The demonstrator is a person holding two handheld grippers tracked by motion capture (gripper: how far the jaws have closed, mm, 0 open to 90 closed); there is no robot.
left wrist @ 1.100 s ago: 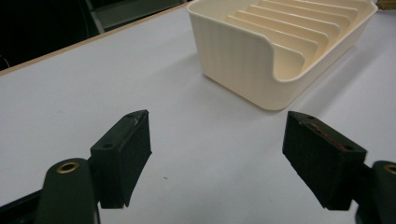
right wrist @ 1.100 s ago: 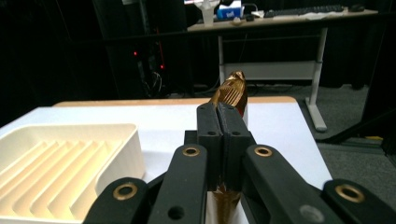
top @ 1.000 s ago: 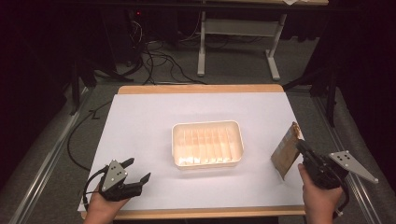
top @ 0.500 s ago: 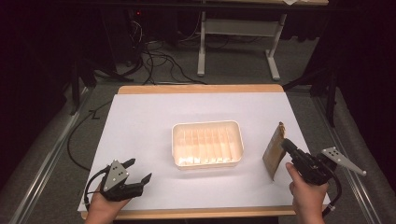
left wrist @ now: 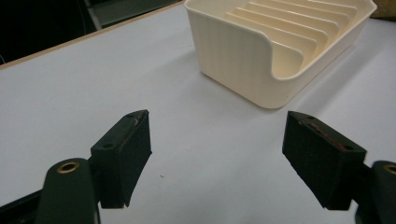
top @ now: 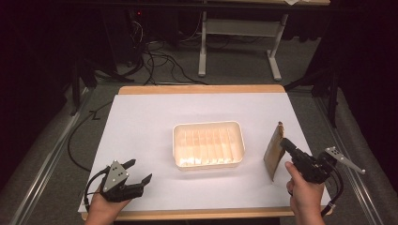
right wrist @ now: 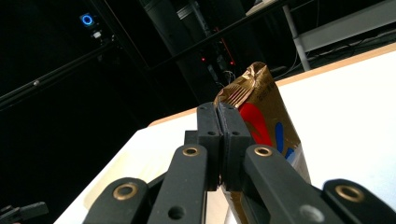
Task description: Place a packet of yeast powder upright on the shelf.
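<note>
- Right claw, right of centre in the high view, is clamped on a gold foil snack pouch; in the right gripper view the pads are pressed together on the pouch along one side, below its crimped top seal
- Pouch is held upright on its narrow edge, lower edge at or just above the white table – can't tell which; red and blue print shows on its face
- Edge-on hold looks deliberate: the cream ribbed tray at frame centre has parallel slots, so a thin upright pouch would slide between two ribs
- Pouch sits just to the right of the tray, apart from it, not yet over the rim
- Left claw, lower left of the high view, is spread wide with nothing between the pads; left gripper view shows bare table between them and the tray's rounded corner ahead at upper right
- Left looks parked low near the table edge, likely free to steady the tray if it slides
- Risk as I read it: the grip is thin on a slick foil edge, so the pouch could pivot when it's pushed into a slot
</note>
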